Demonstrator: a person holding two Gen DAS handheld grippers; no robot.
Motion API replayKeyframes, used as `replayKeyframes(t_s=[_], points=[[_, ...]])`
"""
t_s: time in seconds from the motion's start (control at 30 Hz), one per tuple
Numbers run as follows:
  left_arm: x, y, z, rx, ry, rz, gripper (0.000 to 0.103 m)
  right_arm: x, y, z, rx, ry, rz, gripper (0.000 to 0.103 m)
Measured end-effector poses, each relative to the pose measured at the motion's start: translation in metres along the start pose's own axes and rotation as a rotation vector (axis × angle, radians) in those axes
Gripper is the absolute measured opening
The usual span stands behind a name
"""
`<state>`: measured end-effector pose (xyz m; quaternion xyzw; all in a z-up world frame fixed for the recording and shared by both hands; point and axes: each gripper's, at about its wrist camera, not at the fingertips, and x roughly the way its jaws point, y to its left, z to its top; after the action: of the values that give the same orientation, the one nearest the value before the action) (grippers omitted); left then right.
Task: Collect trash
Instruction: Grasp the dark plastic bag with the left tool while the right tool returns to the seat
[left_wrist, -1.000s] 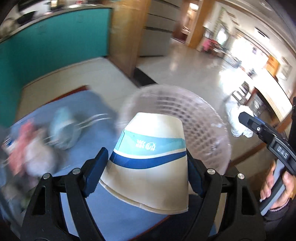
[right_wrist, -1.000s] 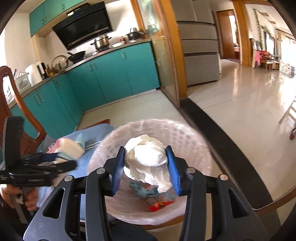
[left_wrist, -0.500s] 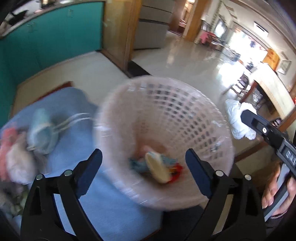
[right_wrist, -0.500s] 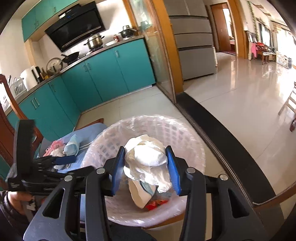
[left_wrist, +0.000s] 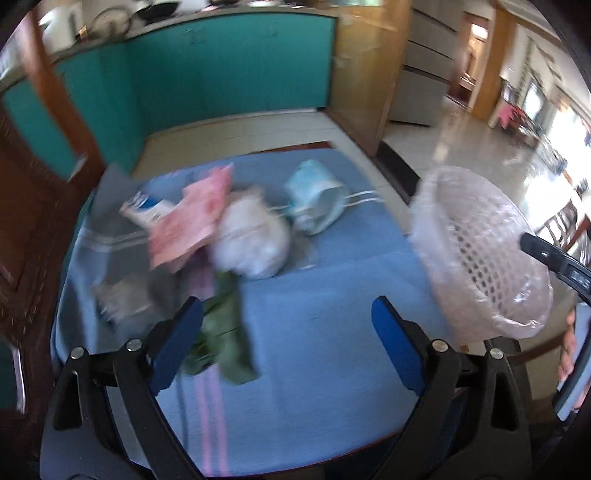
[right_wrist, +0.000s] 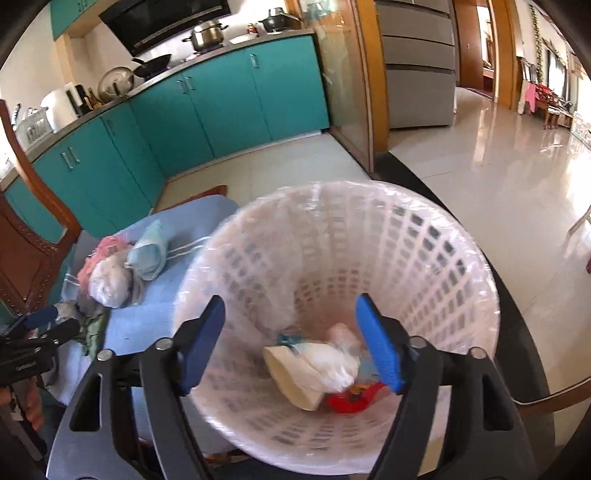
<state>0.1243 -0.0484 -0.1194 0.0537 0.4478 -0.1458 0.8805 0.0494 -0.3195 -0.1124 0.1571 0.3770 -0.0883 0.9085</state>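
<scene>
A white lattice trash basket (right_wrist: 424, 236) with a clear liner stands at the table's right edge; it also shows in the left wrist view (left_wrist: 476, 254). Inside lie a paper cup (right_wrist: 295, 380), a crumpled white tissue (right_wrist: 328, 365) and a red wrapper (right_wrist: 351, 400). My right gripper (right_wrist: 295, 343) is open and empty over the basket. My left gripper (left_wrist: 288, 347) is open and empty above the blue cloth (left_wrist: 325, 295). Ahead of it lie a green wrapper (left_wrist: 225, 332), a white wad (left_wrist: 255, 240), a pink packet (left_wrist: 188, 221) and a light-blue mask (left_wrist: 317, 199).
A wooden chair (right_wrist: 26, 229) stands at the table's left. Teal kitchen cabinets (right_wrist: 207, 107) line the far wall. Glossy floor (right_wrist: 498, 177) lies to the right beyond the table edge.
My left gripper dropped the paper cup into the basket, opened, and swung left over the trash pile. My right gripper opened and released the white tissue into the basket.
</scene>
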Motion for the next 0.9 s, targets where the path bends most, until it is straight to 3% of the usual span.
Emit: replayKeyframes(t_s=[0.23, 0.47, 0.6, 0.67, 0.73, 0.9], points=[[0.005, 0.064, -0.015, -0.119, 0.040, -0.021, 0.088, -0.007, 0.057, -0.004, -0.129, -0.023, 0.070, 0.074], [0.008, 0.108, 0.009, -0.149, 0.016, 0.050, 0.087, 0.011, 0.109, -0.003, -0.210, 0.010, 0.155, 0.074], [0.028, 0.131, 0.019, -0.192, 0.065, 0.086, 0.087, 0.031, 0.137, -0.008, -0.238, 0.057, 0.217, 0.074], [0.039, 0.138, 0.019, -0.205, 0.112, 0.095, 0.059, 0.043, 0.153, -0.014, -0.256, 0.096, 0.275, 0.074], [0.046, 0.143, 0.013, -0.231, 0.147, 0.076, 0.053, 0.056, 0.174, -0.025, -0.297, 0.133, 0.315, 0.074], [0.037, 0.143, 0.004, -0.227, 0.146, 0.049, 0.042, 0.074, 0.200, -0.042, -0.317, 0.194, 0.367, 0.074]])
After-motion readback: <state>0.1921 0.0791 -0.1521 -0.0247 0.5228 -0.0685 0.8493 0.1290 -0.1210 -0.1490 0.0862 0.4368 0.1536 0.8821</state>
